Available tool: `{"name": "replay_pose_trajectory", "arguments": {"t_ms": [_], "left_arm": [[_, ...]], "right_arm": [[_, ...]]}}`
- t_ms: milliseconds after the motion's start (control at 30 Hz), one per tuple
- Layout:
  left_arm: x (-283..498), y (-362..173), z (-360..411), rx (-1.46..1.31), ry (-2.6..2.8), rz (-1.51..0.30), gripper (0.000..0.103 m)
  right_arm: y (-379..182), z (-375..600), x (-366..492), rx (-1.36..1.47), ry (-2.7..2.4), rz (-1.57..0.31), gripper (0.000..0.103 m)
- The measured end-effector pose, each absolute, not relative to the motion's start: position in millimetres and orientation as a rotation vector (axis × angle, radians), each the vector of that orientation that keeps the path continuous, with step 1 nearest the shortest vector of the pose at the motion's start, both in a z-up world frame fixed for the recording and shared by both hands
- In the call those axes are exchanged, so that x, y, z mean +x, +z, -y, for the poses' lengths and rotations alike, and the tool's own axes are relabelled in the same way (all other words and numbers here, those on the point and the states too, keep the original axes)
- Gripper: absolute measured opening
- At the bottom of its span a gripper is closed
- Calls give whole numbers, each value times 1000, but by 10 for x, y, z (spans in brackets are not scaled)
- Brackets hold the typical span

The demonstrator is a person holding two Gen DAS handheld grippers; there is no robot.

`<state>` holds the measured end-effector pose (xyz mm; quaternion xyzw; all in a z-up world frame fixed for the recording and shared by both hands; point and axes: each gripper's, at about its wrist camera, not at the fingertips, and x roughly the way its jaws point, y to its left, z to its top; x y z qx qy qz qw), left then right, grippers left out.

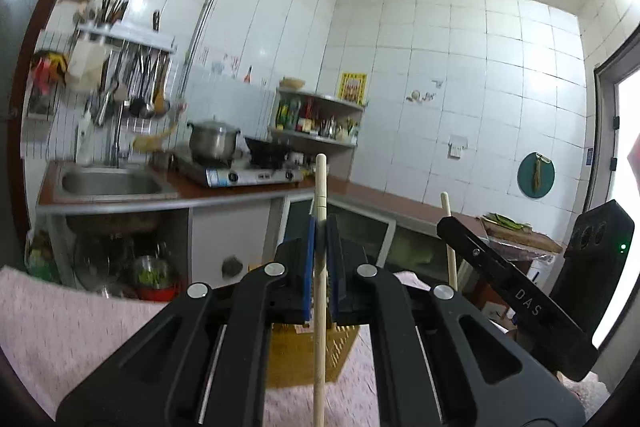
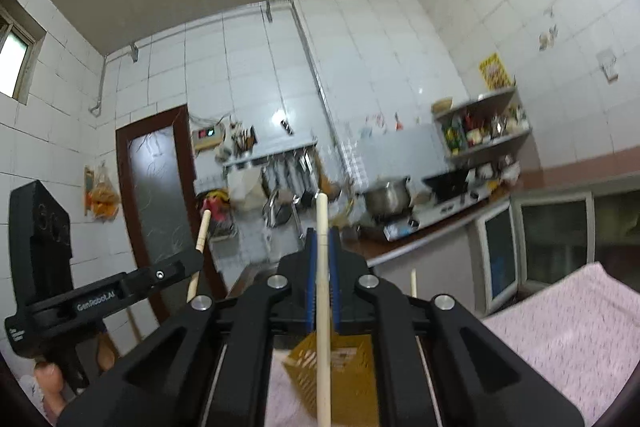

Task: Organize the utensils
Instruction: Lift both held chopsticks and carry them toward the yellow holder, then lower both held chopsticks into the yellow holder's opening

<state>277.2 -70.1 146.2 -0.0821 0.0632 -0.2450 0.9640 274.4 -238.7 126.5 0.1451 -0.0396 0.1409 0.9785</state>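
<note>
My left gripper [image 1: 321, 227] is shut on a pale wooden stick-handled utensil [image 1: 320, 291], held upright above a yellow slotted basket [image 1: 308, 359] on the pink cloth. My right gripper [image 2: 322, 239] is shut on a second wooden-handled utensil [image 2: 323, 327], also upright over the same yellow basket [image 2: 340, 379]. The right gripper [image 1: 516, 291] with its stick [image 1: 450, 247] shows at the right of the left wrist view. The left gripper [image 2: 120, 287] with its stick [image 2: 200, 247] shows at the left of the right wrist view. The utensils' lower ends are hidden.
A pink cloth [image 1: 72, 327] covers the surface under the basket. Behind are a counter with sink [image 1: 112, 183], a stove with a pot [image 1: 212, 141], a hanging utensil rack [image 1: 132, 83], a corner shelf [image 1: 320, 119] and a brown door [image 2: 160, 187].
</note>
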Motion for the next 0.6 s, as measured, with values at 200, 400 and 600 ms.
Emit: {"name": "replay_pose_trajectory", "arguments": {"t_ms": [200,400,600], "left_arm": [[2867,1540,791,-144,-472,-65,4],[2975,1525,808,-148,-454,-57,4],[3130,1505,813,-110,-415,-77,4]], "right_arm": [[1373,2372,2803,267,202,178,6],[1380,2348,2859,255,186,183,6],[1432,2320,3128,227,197,138,6]]}}
